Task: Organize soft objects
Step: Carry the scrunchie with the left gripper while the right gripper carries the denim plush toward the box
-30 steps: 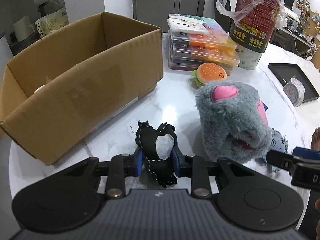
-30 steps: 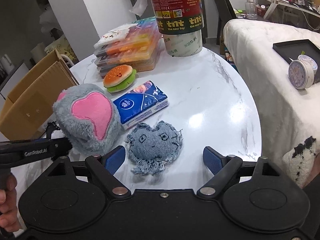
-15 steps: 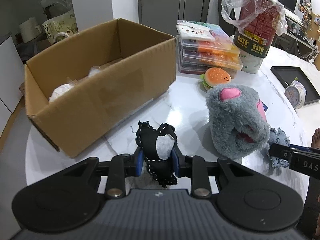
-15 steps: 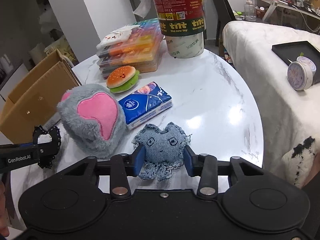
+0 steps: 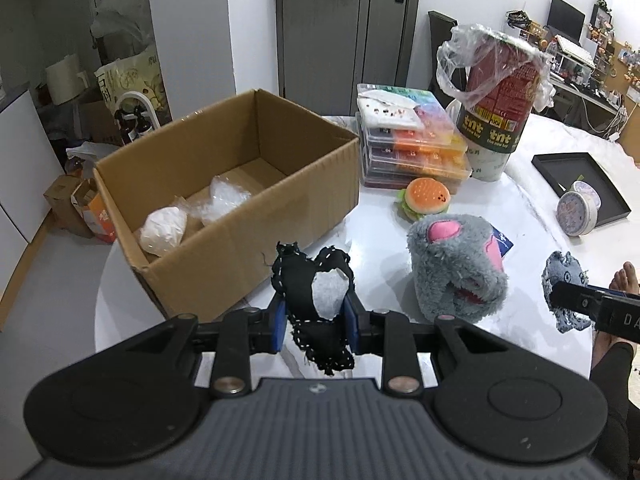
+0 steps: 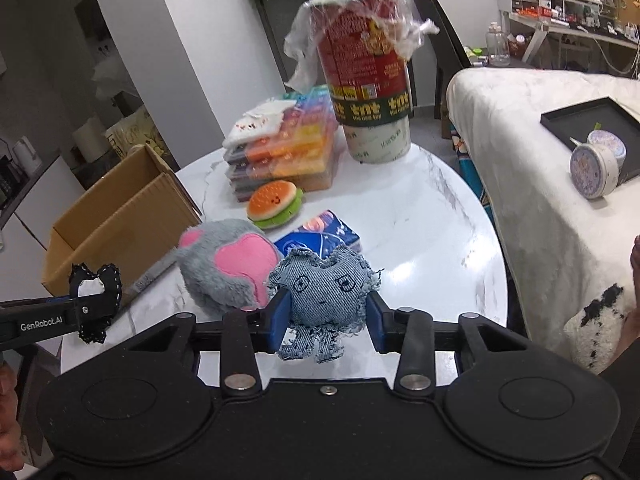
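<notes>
1. The left gripper (image 5: 316, 322) was seen low in the centre of the left wrist view, its blue pads pressed narrowly on a black stitched fabric toy (image 5: 316, 300), which was held clear of the white marble table (image 5: 380, 232).
2. The right gripper (image 6: 326, 322) was seen low in the centre of the right wrist view; its jaws had just been closing and were clamped on a denim fabric toy (image 6: 324, 296), which was lifted above the tabletop.
3. An open cardboard box (image 5: 240, 184) was shown at centre left of the left wrist view, with a white lump (image 5: 164, 230) and crumpled clear plastic (image 5: 224, 198) lying inside it.
4. A grey plush paw (image 5: 456, 268) with pink pads was seen resting on the table right of centre, and a burger plush (image 5: 426, 200) lay above it in the frame.
5. A blue tissue pack (image 6: 320, 238) was seen between the paw and the burger plush in the right wrist view.
6. A stack of clear organiser cases (image 5: 412, 144) and a red tub wrapped in plastic (image 5: 496, 104) were placed at the far side of the table.
</notes>
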The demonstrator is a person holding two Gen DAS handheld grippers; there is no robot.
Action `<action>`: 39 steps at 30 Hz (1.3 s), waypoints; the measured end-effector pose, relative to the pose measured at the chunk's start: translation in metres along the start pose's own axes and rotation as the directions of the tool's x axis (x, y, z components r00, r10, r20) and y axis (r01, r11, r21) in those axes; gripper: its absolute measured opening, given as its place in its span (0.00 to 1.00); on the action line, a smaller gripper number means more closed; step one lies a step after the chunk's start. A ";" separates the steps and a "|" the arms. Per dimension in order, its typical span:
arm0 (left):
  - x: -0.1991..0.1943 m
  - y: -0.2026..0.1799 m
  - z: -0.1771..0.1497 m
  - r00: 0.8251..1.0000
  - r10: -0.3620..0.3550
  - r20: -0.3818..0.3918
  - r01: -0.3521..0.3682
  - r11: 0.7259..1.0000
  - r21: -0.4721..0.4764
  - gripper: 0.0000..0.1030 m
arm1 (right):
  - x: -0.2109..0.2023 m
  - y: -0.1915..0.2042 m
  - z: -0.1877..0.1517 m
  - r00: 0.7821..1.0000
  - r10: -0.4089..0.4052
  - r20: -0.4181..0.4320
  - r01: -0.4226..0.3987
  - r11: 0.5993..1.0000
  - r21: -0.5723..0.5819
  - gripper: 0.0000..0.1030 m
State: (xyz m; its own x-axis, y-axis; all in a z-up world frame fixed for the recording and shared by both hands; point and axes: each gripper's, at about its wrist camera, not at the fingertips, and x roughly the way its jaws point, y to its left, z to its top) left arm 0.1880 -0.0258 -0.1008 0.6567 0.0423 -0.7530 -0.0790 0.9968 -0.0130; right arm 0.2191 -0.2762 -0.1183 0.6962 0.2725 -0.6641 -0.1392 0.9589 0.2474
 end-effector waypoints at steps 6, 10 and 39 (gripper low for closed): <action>-0.015 0.007 0.005 1.000 -0.002 0.021 0.002 1.000 -0.004 0.27 | -0.016 0.011 0.004 1.000 0.015 0.010 -0.015 1.000 -0.020 0.38; -0.027 0.013 0.010 0.999 -0.004 0.035 0.005 1.000 -0.009 0.27 | -0.026 0.020 0.009 0.999 0.030 0.018 -0.030 0.999 -0.042 0.38; -0.058 0.095 0.077 0.992 0.039 0.120 -0.027 0.994 -0.103 0.28 | -0.056 0.100 0.069 0.993 0.112 0.047 -0.101 0.976 -0.194 0.38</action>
State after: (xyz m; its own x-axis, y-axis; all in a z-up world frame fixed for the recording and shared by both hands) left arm 0.2001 0.0716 -0.0077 0.7381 0.0889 -0.6688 -0.1733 0.9830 -0.0606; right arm 0.2149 -0.2013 -0.0082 0.7085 0.3741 -0.5984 -0.3424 0.9237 0.1720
